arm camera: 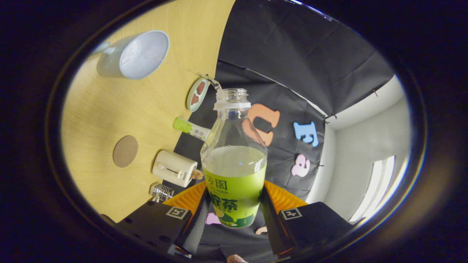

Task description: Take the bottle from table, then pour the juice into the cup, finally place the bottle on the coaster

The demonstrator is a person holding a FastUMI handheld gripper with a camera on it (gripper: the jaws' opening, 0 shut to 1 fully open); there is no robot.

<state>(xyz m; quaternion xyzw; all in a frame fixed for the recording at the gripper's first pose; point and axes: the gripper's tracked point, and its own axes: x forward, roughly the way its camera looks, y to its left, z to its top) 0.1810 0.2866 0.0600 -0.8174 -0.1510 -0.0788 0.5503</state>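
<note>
Wooden tabletop (pixel 106 120) fills the 9 o'clock side of the view, tilted steeply; dark booth cloth and a pale wall beyond at 3 o'clock.

Gripper (pixel 234 204): both fingers clamped on the bottle (pixel 234 171), pressing the labelled lower body from either side. Bottle is lifted clear of the table, uncapped, neck pointing to 12 o'clock from the fingers. Juice level sits just above the label; upper half of the bottle is clear.

Cup (pixel 135 54): white, at about 10 o'clock from the bottle mouth, well apart from it, open mouth facing the camera. Looks empty, though the bottom is hard to read.

Coaster (pixel 125 151): round, brown, flat on the table at 9 o'clock from the bottle, bare.

Other items near the table's far edge: a small plate (pixel 197 94), a second bottle (pixel 191 128) lying on its side, a cream toaster (pixel 175 168), a small wire rack (pixel 161 191).

Judgement: carry-to-cup phase, pour not yet begun. The mouth is not over the cup.

To do the step well:
- Bring the neck above the cup rim before adding tilt.
- Keep the clamp firm; the label surface may be slick.
- Tilt slowly; with the bottle about half full, juice arrives late, then fast.
- Aim the stream at the cup's centre, not the rim.
</note>
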